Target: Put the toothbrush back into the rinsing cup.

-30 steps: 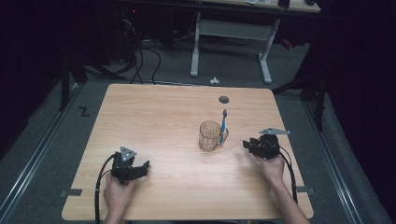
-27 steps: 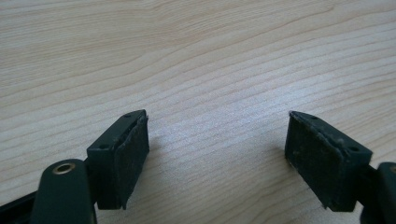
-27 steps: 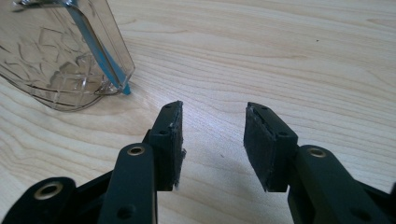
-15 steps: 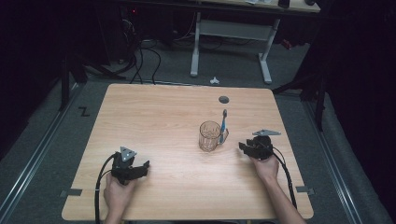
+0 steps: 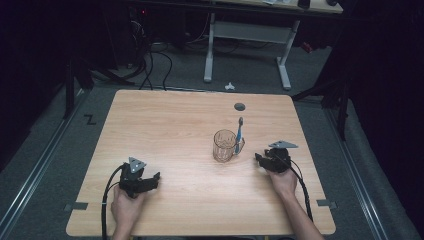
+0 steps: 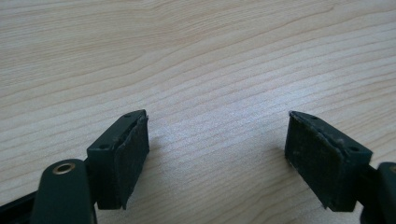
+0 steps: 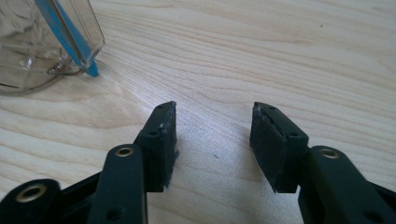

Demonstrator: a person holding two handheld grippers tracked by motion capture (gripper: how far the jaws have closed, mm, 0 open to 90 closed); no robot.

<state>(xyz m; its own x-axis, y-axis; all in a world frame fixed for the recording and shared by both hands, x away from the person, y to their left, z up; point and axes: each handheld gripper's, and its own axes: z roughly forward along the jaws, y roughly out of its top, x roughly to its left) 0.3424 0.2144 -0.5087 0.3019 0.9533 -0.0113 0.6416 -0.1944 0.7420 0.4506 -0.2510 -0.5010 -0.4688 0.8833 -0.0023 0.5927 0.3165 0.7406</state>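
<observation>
You held the right hand-held gripper [image 5: 259,159] at the right of centre in the high view, just right of the clear cup [image 5: 225,145], jaws apart with bare wood between them; they had just been opening, and nothing lay between the pads [image 7: 166,140] in the right gripper view. The left hand-held gripper [image 5: 156,177] rested low at the lower left of the high view, well apart from the cup, its jaws spread wide over bare desk [image 5: 175,125] and gripping nothing. The cup stood upright a little right of the frame's centre, with the blue toothbrush [image 5: 239,134] leaning at its right side, head up; the right gripper view put the blue handle [image 7: 65,37] in the upper left corner, seen through the clear wall, and whether the brush stood inside the cup or through its handle loop could not be told. Judged progress: the brush looked already parked in or at the cup and neither tool gripped anything, so the placing step seemed done or a fresh approach not yet started; what remained could not be read from this state. Count: one cup, one toothbrush, two hand-held grippers, one dark round grommet [image 5: 239,106] in the upper part of the desk.
</observation>
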